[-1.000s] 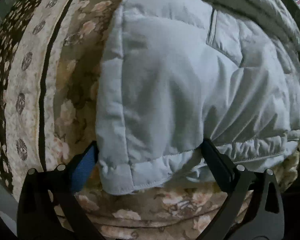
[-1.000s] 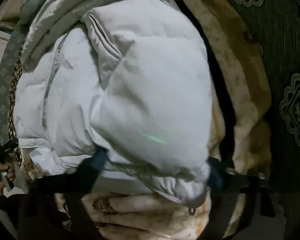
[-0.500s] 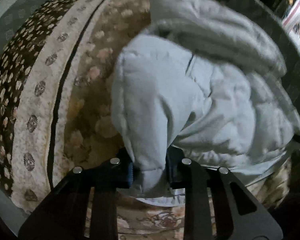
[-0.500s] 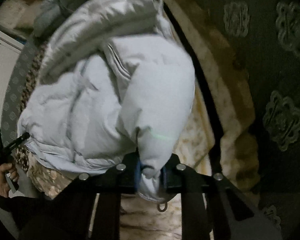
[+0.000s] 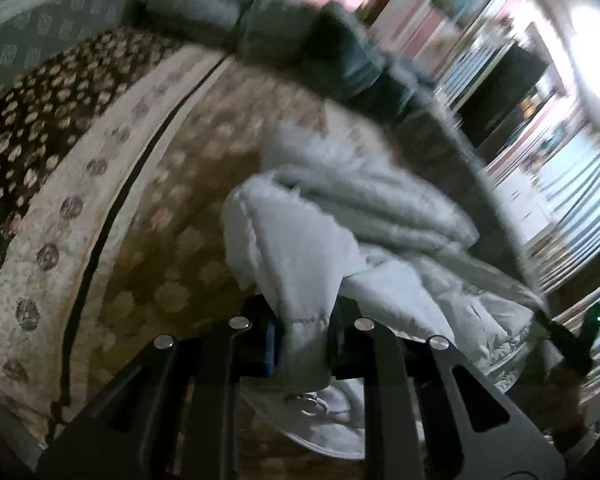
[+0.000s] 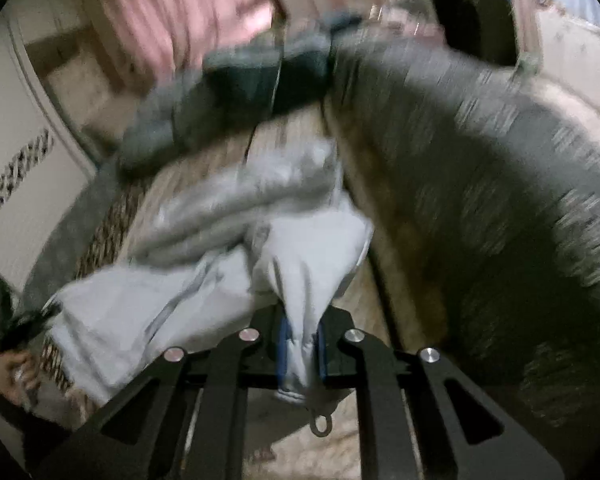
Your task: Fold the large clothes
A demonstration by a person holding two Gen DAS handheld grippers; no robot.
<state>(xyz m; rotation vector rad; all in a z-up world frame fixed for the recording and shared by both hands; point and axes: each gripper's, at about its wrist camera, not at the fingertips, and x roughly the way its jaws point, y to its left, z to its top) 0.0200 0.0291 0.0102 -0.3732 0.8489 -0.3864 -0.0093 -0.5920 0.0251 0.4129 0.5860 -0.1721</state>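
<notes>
We pinch the puffy jacket (image 5: 300, 264) by its bottom edge, one corner in our left gripper (image 5: 302, 344), one in our right gripper (image 6: 302, 354), lifting it above the flowery blanket (image 5: 100, 208) to fold.

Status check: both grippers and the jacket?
Left gripper shut on jacket hem. Right gripper shut on it too. Jacket lifted off floral blanket. Nothing blocking.
</notes>
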